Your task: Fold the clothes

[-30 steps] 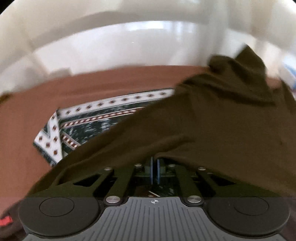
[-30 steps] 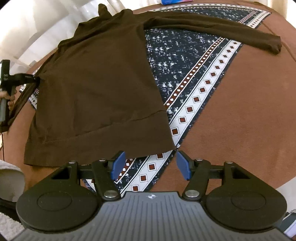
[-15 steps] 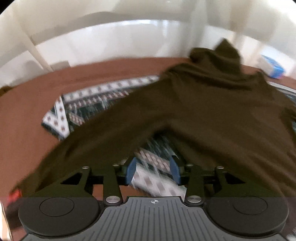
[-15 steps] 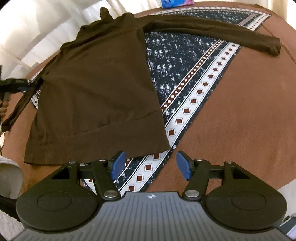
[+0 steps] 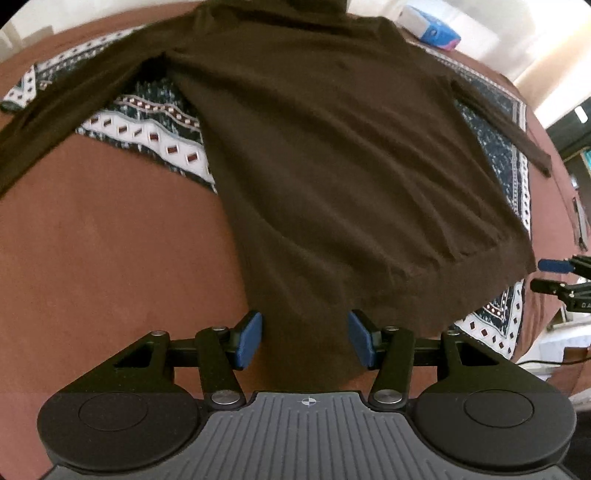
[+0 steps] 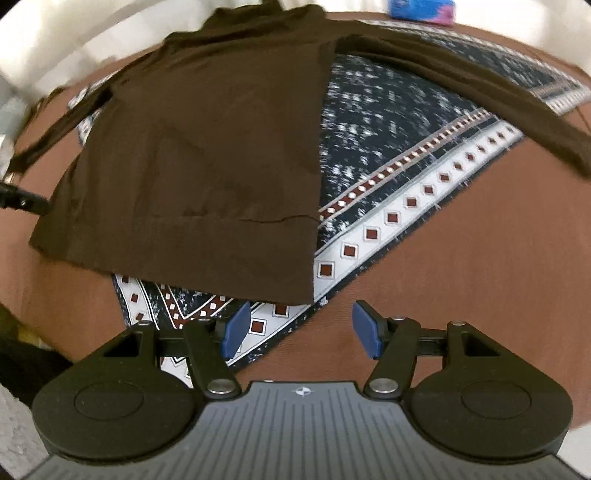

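- Rust-brown cloth [image 5: 110, 258] covers the whole work surface, with a patterned runner [image 6: 388, 177] of dark speckle and white diamond border lying across it.
- Spread flat on top is the dark brown sweater [image 5: 332, 147], neck at the far side, hem toward me, both sleeves stretched out to either side.
- My left gripper [image 5: 304, 338] hangs over the hem's left corner; its blue pads [image 5: 249, 338] have just been opening, and now they stand apart with the fabric passing between them, neither pad pressing it.
- My right gripper [image 6: 297, 330] is parted too, hovering just short of the hem's right corner, with only runner and brown cloth between its pads.
- From the left wrist view I can see the right gripper's tips at the right edge, just beside that corner.
- Far off, a blue box [image 5: 432, 26] sits past the neck, near the surface's back edge.
- Pale curtain or wall behind, too blurred to tell.
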Available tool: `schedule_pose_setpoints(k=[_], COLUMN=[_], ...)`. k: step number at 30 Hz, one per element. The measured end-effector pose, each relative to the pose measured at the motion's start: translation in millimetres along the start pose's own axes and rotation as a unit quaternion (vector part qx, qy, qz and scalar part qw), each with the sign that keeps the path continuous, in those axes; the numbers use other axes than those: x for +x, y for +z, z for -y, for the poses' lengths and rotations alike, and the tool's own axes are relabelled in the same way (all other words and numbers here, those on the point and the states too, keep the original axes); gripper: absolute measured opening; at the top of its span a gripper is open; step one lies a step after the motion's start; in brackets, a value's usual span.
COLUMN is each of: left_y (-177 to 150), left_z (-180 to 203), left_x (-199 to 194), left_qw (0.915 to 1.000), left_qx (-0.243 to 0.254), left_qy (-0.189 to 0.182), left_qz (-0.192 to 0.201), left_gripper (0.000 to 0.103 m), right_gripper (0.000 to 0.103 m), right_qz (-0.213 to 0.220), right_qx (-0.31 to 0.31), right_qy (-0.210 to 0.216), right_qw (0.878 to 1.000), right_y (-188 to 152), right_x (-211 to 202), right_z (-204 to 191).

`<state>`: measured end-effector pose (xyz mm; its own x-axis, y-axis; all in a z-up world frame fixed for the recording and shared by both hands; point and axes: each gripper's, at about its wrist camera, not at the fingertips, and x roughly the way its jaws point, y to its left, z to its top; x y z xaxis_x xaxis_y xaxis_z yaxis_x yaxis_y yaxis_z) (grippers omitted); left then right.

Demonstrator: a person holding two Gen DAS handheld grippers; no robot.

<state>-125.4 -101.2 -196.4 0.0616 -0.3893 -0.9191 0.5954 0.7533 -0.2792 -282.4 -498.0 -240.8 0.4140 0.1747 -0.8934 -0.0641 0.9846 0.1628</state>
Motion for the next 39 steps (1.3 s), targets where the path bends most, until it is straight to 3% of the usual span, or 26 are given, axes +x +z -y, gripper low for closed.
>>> schedule_pose_setpoints(k=[6,8,9,10,11,13,23,39], left_y=[-10.3,-13.8,-15.4,-17.2,-19.5,-24.0,-42.5,-58.6], left_z=[0.4,1.8,-0.7,-3.5,-5.4,-8.3,-15.5,-24.3], left_x=[0.6,1.9,1.4,-0.8,-5.7,-14.9,-17.0,-7.6], left_qw=[0.9988,0.9984,0.9976,0.9963,0.9953,0.9942,0.994,0.9918], left_qx=[-0.036,-0.043,-0.058,-0.072,-0.081,-0.09,-0.101,-0.119], left_qy=[-0.032,-0.035,-0.039,-0.046,-0.05,-0.053,-0.042,-0.042], left_qz=[-0.003,0.002,0.003,0.008,0.015,0.024,0.01,-0.018], left_gripper=[0.066,0.024,0.01,0.003,0.001,0.0,0.0,0.0], right_gripper=[0.065,0.064,0.058,0.032,0.012,0.004,0.003,0.003], right_qz=[0.004,0.007,0.009,0.008,0.005,-0.001,-0.035,-0.08], right_qx=[-0.057,-0.065,-0.069,-0.069,-0.064,-0.057,-0.097,-0.097], right_qy=[0.012,0.022,0.027,0.033,0.041,0.056,0.084,0.105], right_qw=[0.998,0.998,0.997,0.997,0.997,0.997,0.991,0.987], right_y=[5.0,7.4,8.6,10.5,13.2,18.3,25.0,9.9], right_x=[10.9,12.3,13.0,12.6,10.8,6.0,-3.8,-2.7], right_z=[-5.6,-5.4,-5.4,-4.3,-2.1,1.9,1.1,2.9])
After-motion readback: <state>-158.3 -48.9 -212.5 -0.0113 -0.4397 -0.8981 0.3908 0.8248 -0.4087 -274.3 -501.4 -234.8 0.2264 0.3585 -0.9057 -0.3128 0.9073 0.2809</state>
